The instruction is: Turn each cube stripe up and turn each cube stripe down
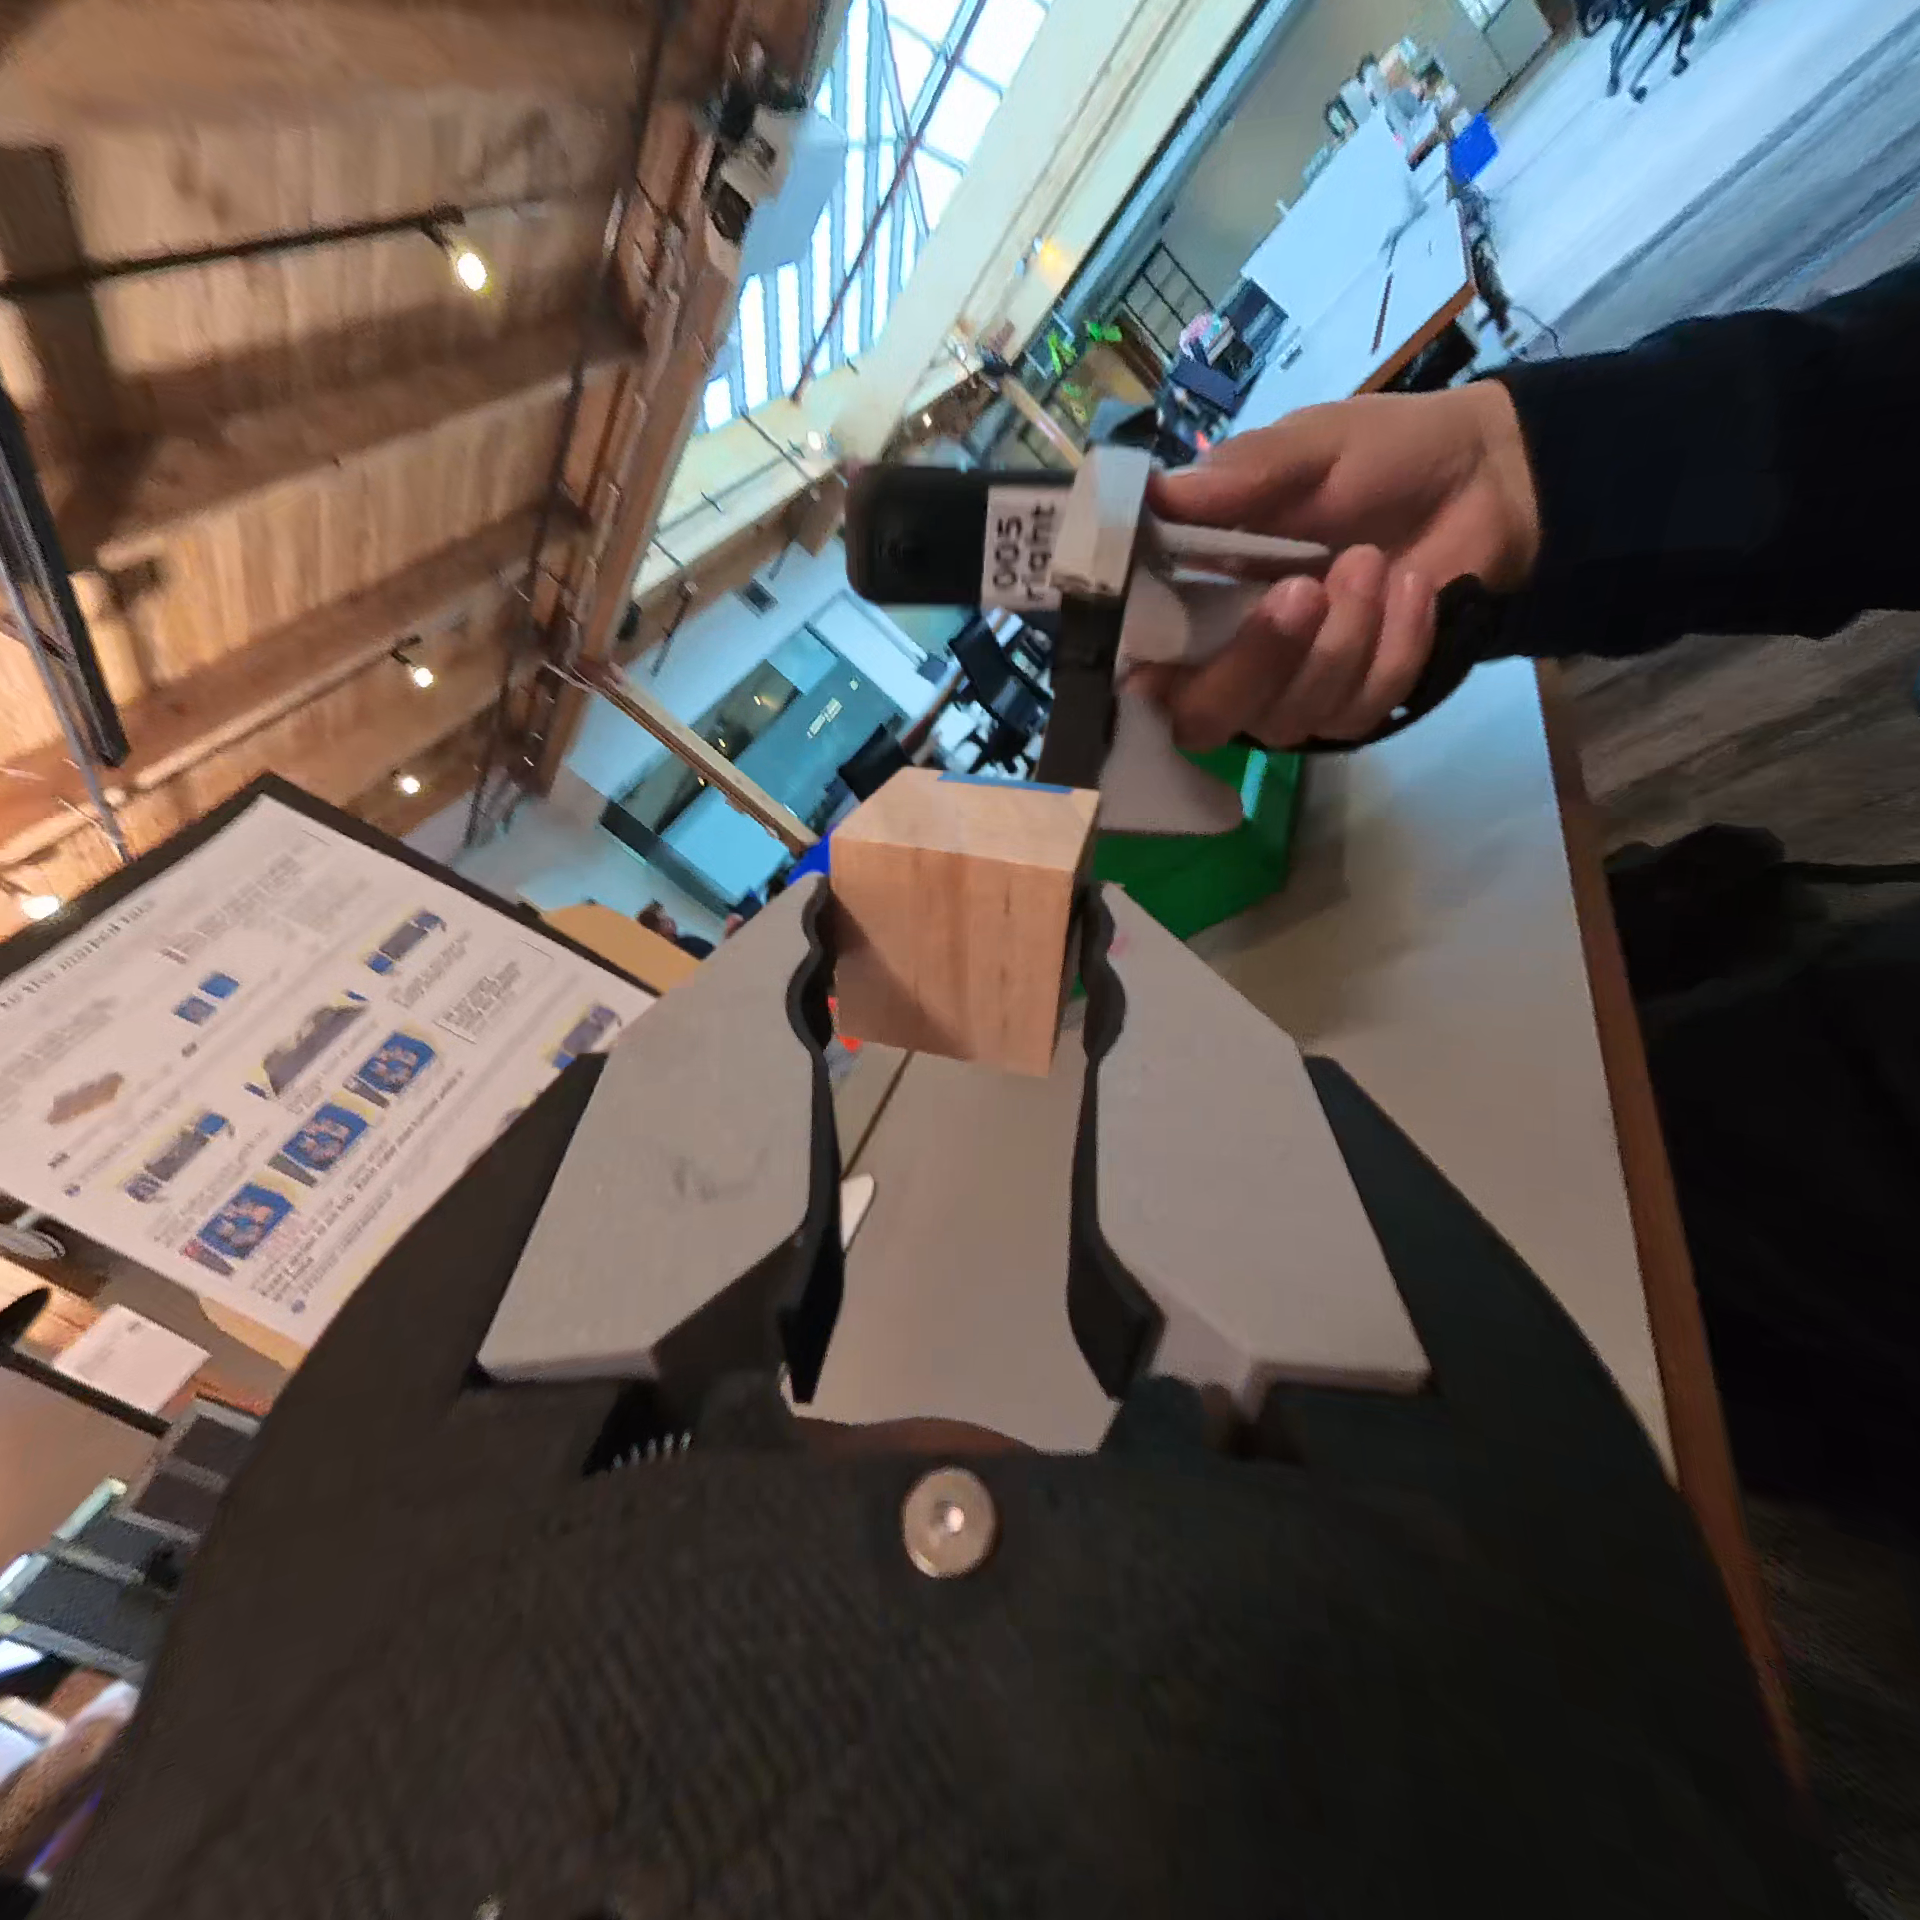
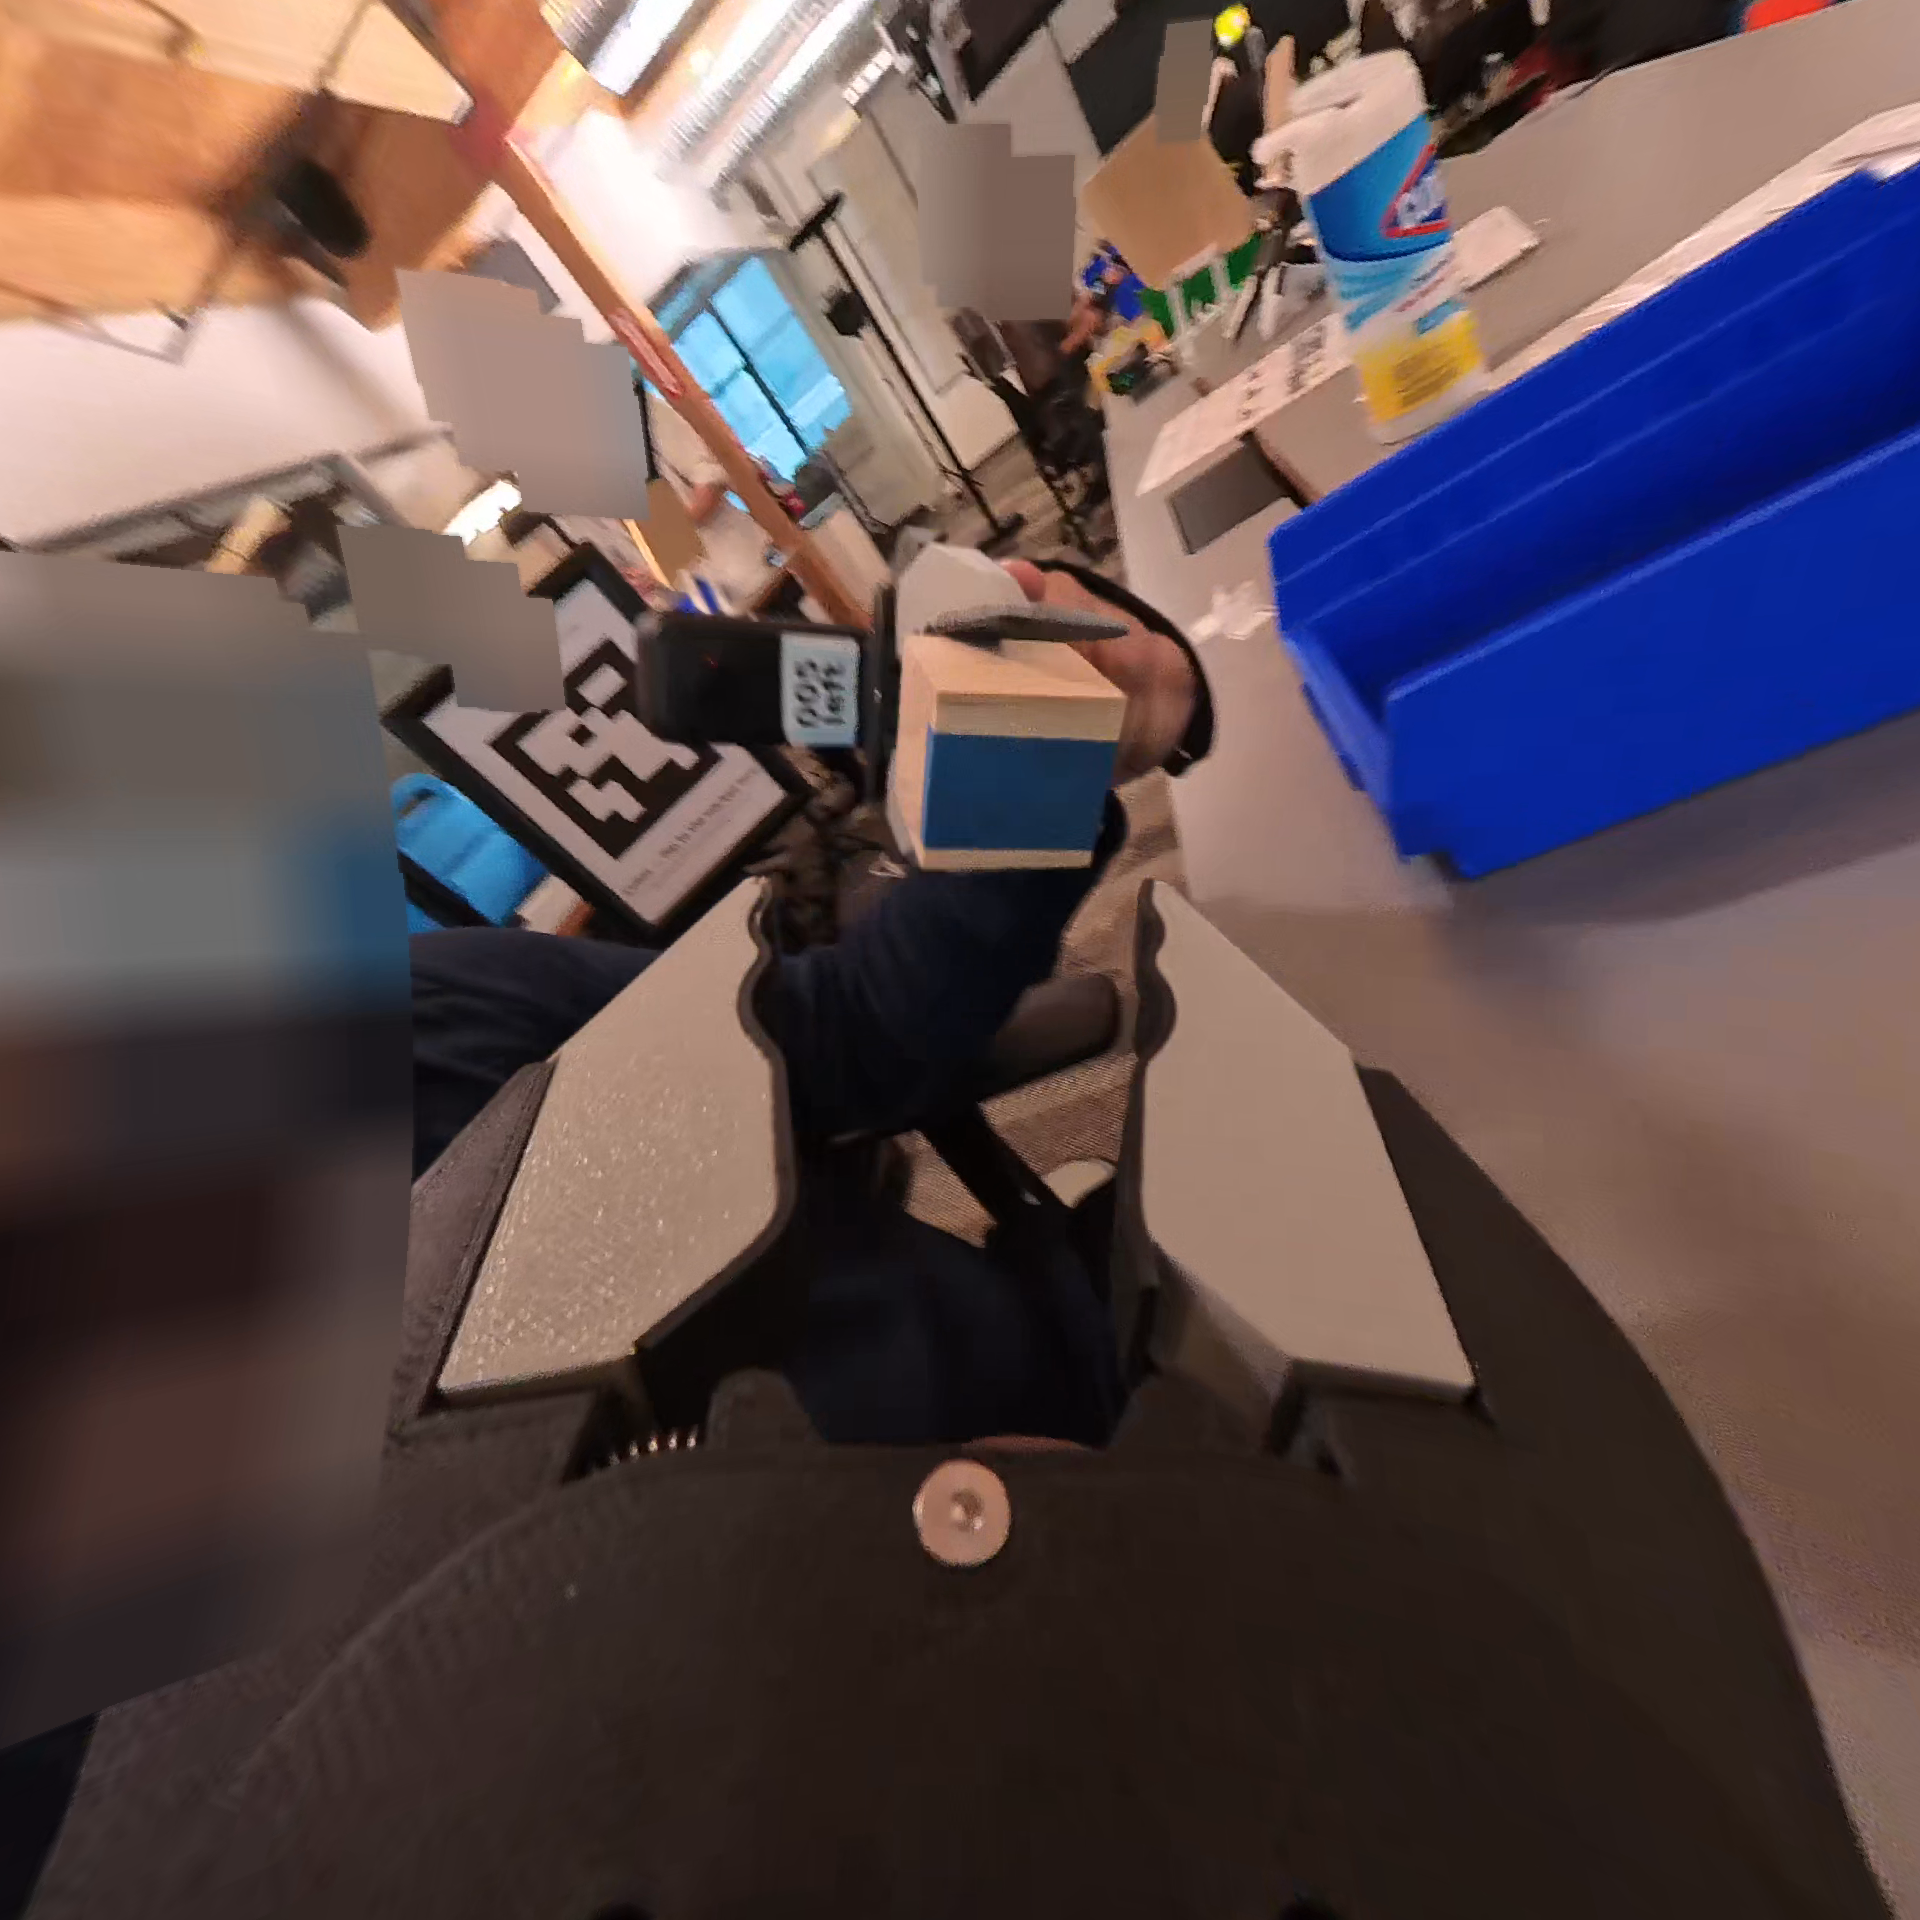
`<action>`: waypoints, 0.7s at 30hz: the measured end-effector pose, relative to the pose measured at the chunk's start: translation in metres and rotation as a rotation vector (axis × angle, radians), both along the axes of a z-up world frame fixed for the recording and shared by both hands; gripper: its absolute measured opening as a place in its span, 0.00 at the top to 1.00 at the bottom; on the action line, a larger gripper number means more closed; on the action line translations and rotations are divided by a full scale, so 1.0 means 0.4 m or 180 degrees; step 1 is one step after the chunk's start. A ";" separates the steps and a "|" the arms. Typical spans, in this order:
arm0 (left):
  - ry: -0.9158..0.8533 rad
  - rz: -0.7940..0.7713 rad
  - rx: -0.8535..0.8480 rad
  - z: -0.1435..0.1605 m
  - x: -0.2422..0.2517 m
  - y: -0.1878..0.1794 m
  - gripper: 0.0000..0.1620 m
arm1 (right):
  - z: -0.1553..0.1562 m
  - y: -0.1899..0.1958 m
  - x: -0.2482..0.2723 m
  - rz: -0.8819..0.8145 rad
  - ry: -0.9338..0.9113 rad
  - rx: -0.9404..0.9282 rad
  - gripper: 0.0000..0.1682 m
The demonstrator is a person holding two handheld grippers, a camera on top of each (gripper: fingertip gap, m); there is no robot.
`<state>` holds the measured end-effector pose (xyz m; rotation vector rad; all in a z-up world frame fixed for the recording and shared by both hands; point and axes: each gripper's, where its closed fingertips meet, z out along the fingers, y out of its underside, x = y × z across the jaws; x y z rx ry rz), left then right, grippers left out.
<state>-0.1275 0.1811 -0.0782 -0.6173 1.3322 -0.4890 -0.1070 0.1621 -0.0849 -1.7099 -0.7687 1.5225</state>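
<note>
My left gripper (image 1: 956, 935) is shut on a wooden cube (image 1: 961, 925) and holds it in the air above the grey table (image 1: 1403, 1039). A blue stripe shows on the cube's far face, at its top edge. In the right wrist view the cube (image 2: 1003, 769) shows its blue-striped face towards me, with a left finger (image 2: 1023, 627) across its top. My right gripper (image 2: 951, 914) is open and empty, its tips just short of the cube. From the left wrist view, a hand (image 1: 1351, 561) holds the right gripper close behind the cube.
Two blue bins (image 2: 1621, 623) stand on the table to the right, with a wipes canister (image 2: 1392, 260) behind them. A green object (image 1: 1205, 852) sits on the table beyond the cube. A framed instruction sheet (image 1: 260, 1039) stands at the left, a black-and-white marker board (image 2: 623, 769) beyond.
</note>
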 end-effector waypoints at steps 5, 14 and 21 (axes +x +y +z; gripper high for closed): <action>-0.0040 -0.0094 0.0112 0.004 0.018 -0.035 0.72 | -0.006 0.013 -0.032 -0.0020 0.0141 -0.0101 0.64; 0.0184 0.0115 -0.0061 -0.056 0.071 0.004 0.73 | -0.059 0.049 -0.046 -0.0072 -0.0015 -0.0075 0.74; 0.0236 0.0434 -0.0397 -0.073 0.063 0.055 0.72 | -0.008 0.136 0.152 -0.0985 -0.0428 0.0487 0.75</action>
